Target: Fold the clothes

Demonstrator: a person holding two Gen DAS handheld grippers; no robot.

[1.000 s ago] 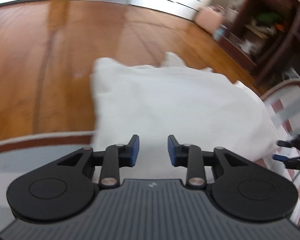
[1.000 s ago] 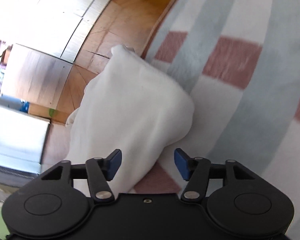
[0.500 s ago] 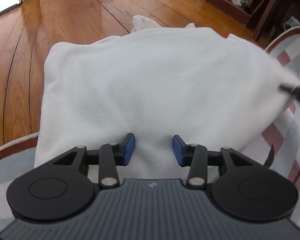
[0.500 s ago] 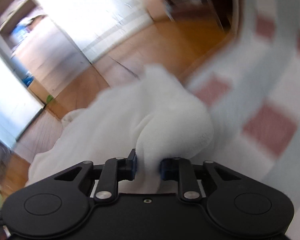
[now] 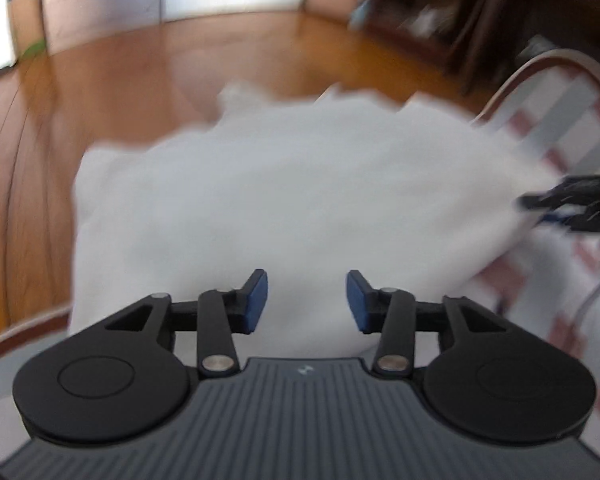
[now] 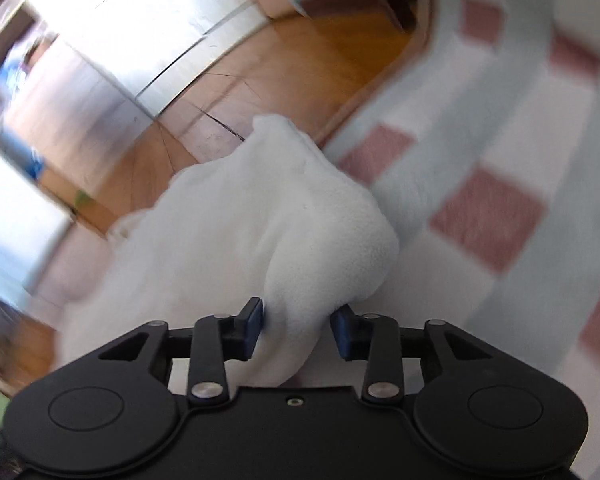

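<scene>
Nearest the left wrist camera, the left gripper (image 5: 306,300) has its jaws opening, blue pads apart, hovering over the near edge of the white fleece garment (image 5: 300,200); the cloth lies below the gap and neither pad presses on it, so the jaws are released. The picture is blurred.

In the right wrist view, the right gripper (image 6: 296,326) has a rounded fold of the same white fleece garment (image 6: 260,232) bulging between its jaws, which are opening; the left pad touches the cloth, while the right pad stands just beside it, so the grip looks loosened.

The garment lies partly on a rug (image 6: 480,216) checked in pink, white and pale grey, its far part spilling over the rug's edge onto the wooden floor (image 5: 140,92). Beyond stand dark wooden shelves (image 5: 440,0), too blurred to detail.
</scene>
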